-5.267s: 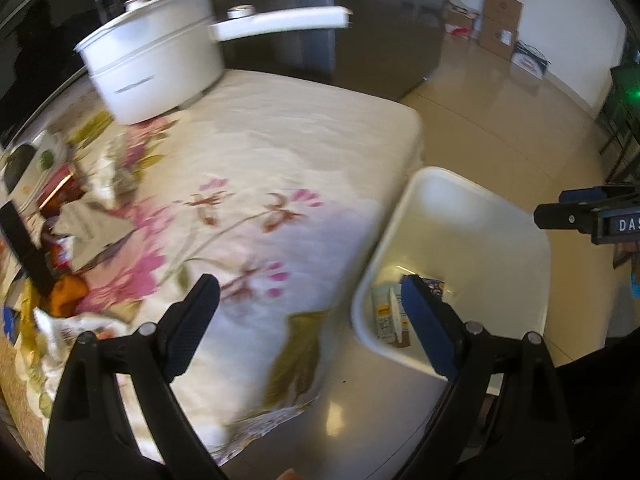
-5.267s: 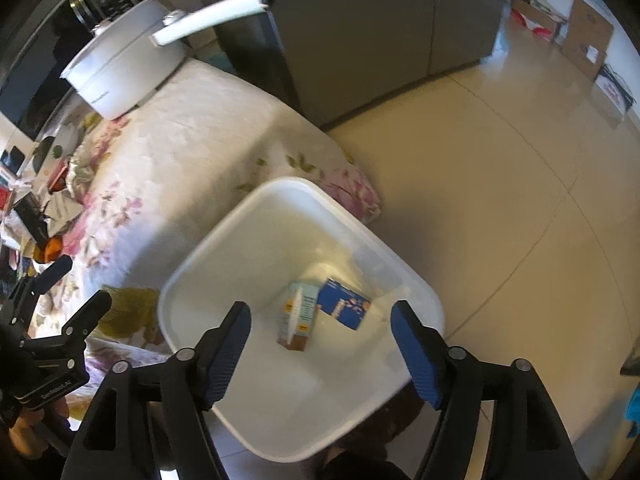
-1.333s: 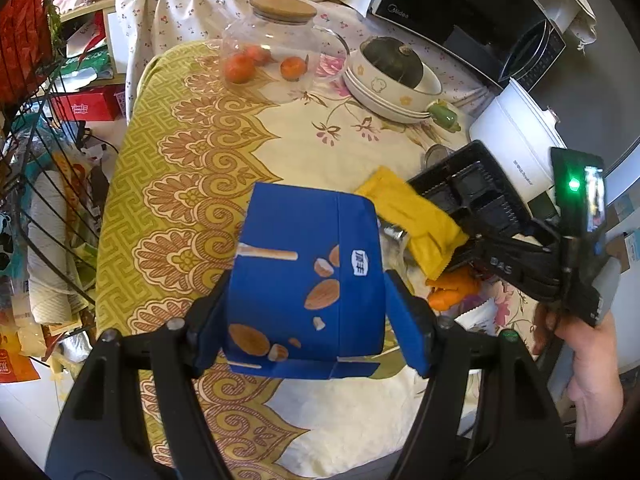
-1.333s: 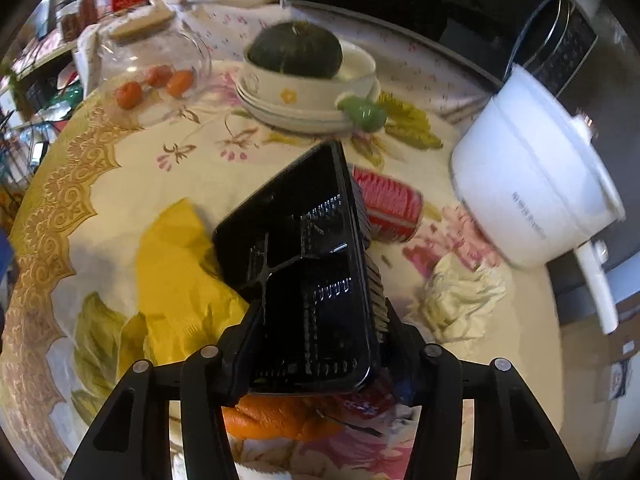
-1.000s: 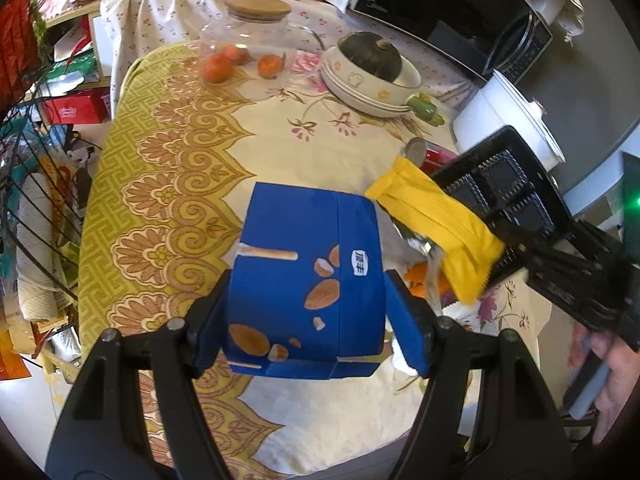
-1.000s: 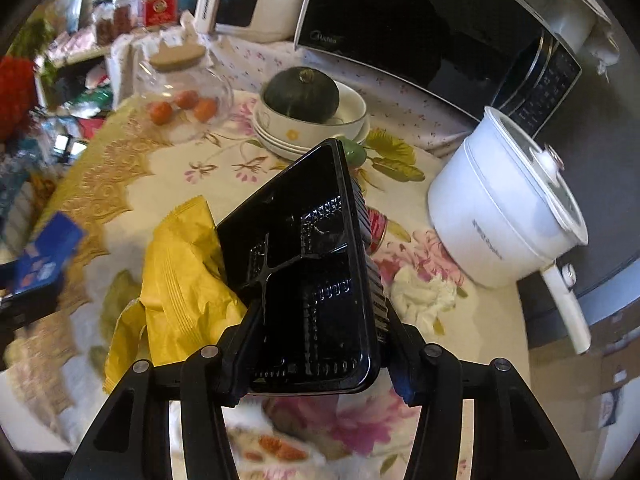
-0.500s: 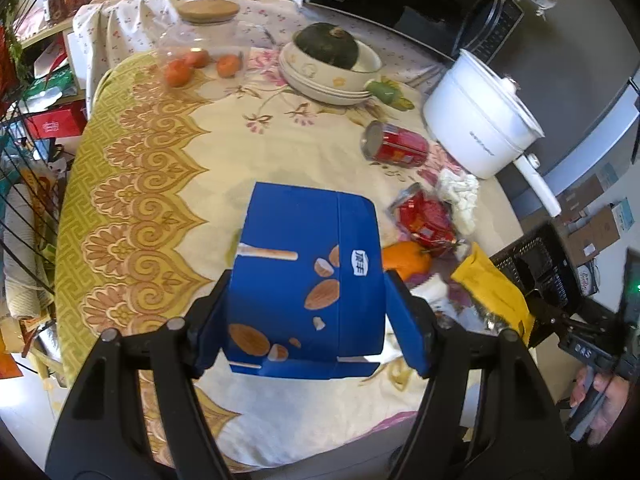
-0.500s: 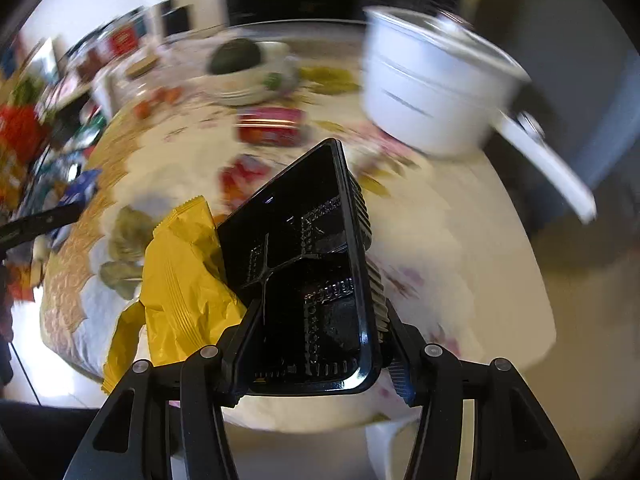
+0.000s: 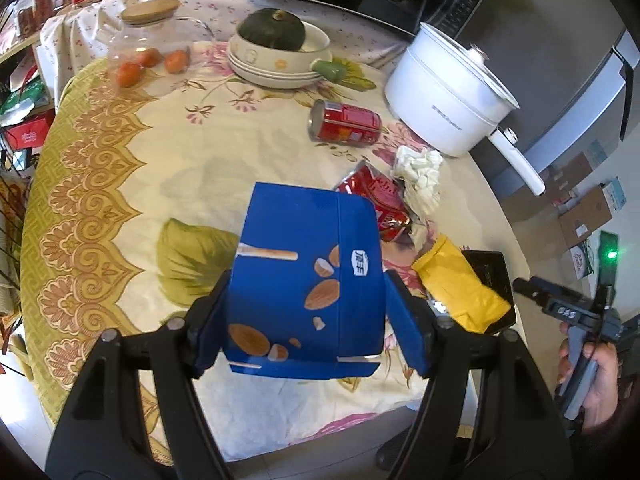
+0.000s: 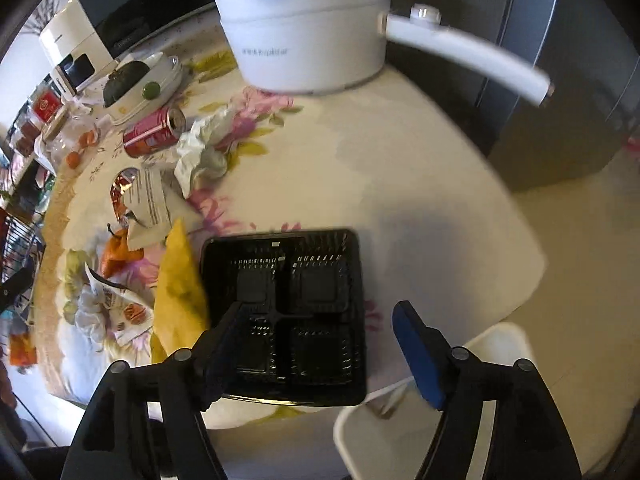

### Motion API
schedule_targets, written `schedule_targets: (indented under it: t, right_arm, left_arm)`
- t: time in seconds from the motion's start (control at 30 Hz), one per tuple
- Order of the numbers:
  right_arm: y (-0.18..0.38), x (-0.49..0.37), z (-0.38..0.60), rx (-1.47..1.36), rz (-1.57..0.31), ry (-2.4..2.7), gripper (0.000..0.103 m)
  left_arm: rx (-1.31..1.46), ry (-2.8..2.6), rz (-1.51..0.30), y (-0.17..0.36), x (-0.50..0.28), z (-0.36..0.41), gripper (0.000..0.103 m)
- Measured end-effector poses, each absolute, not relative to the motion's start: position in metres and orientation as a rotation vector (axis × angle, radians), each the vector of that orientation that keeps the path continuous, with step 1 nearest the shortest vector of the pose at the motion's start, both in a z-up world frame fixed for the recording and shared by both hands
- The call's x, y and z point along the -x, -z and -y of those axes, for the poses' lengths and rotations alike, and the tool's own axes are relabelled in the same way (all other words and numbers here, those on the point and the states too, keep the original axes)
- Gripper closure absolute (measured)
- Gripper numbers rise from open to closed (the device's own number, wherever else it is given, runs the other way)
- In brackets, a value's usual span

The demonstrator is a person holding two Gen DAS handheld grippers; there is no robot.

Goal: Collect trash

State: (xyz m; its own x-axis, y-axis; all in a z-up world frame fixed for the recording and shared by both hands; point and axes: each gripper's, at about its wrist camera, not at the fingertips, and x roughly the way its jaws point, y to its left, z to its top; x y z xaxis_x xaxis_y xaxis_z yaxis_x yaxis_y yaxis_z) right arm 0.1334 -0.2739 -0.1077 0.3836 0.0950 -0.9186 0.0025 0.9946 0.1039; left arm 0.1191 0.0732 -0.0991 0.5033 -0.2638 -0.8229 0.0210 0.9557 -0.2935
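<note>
Right gripper [image 10: 320, 344] has just been opening, releasing the black tray [image 10: 288, 312].
You are hovering it beside the white bin [image 10: 440, 400], near right; your left gripper [image 9: 306, 312] is clamping the blue box [image 9: 308, 292].

Round table, floral cloth [image 9: 168, 152]: white pot [image 9: 448, 92], red can [image 9: 345, 123], crumpled tissue [image 9: 418, 172], bowl stack [image 9: 280, 64].

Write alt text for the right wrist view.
The right gripper, its fingers just opened, hangs over a black compartment tray and a yellow wrapper at the edge of the floral table. Beyond lie crumpled paper, a red can and a white pot.
</note>
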Motion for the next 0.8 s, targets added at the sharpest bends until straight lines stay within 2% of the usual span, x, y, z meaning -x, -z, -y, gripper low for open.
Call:
schedule_targets:
  t: [0.23,0.5,0.8]
  right_arm:
    - [0.093,-0.13,0.228,-0.038,-1.154,-0.233,0.026]
    - [0.127,-0.136,0.169,0.137,-1.234,-0.265,0.026]
    - [0.153,-0.128,0.13,0.373,-1.231,-0.233,0.026]
  left_arm:
    - [0.251,0.189,-1.041,0.101,-0.123,-0.064,0.03]
    - [0.247,0.185,-1.059,0.103,-0.124,-0.07,0.03]
    - [0.248,0.182,-1.068,0.105,-0.123,-0.071,0.03]
